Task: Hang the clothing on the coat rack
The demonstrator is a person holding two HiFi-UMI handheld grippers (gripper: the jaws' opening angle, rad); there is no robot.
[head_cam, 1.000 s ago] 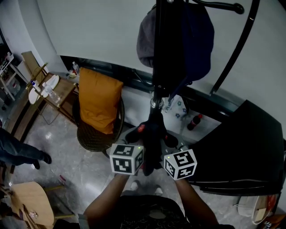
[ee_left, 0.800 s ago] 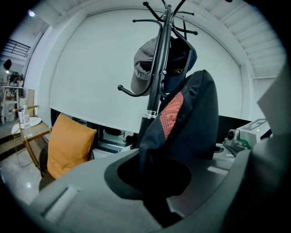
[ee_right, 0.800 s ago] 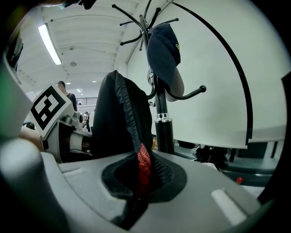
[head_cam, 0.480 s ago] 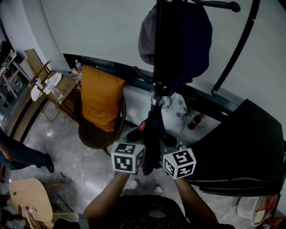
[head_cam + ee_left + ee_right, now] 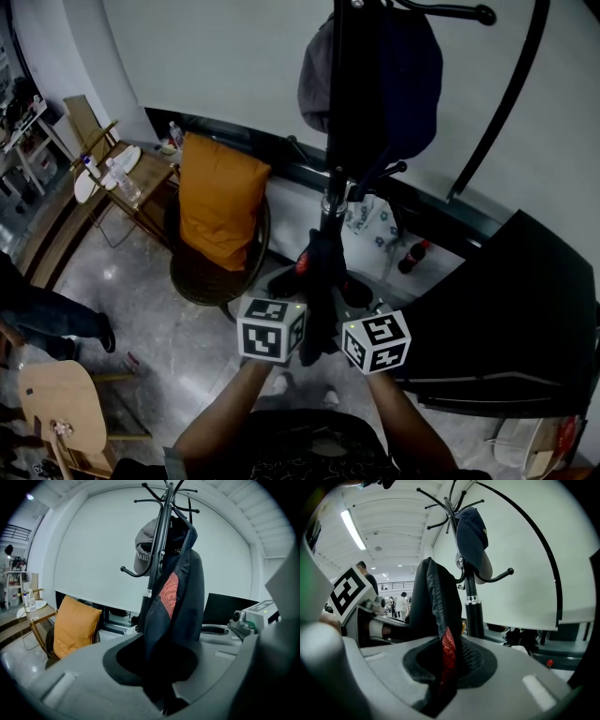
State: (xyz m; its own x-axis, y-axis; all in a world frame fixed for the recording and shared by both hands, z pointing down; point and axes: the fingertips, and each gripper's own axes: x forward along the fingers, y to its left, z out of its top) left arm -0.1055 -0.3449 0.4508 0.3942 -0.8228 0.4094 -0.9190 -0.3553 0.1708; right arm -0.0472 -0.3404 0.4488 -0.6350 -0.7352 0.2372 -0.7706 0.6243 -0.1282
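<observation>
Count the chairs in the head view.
2. A dark wicker chair holding an orange cushion stands left of the coat rack; a light wooden chair sits at the lower left edge. More may be hidden.

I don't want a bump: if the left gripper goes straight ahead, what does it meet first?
Past the dark jacket the left gripper clamps, probably the coat rack pole; depth is unclear.

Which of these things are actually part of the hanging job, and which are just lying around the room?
Part of the job:
- dark garment, clamped by the left hand-held gripper and the right hand-held gripper
- coat rack

Just lying about:
- cap hanging on the rack
- orange cushion
- wicker chair
- side table
- red-capped bottle on the floor
</observation>
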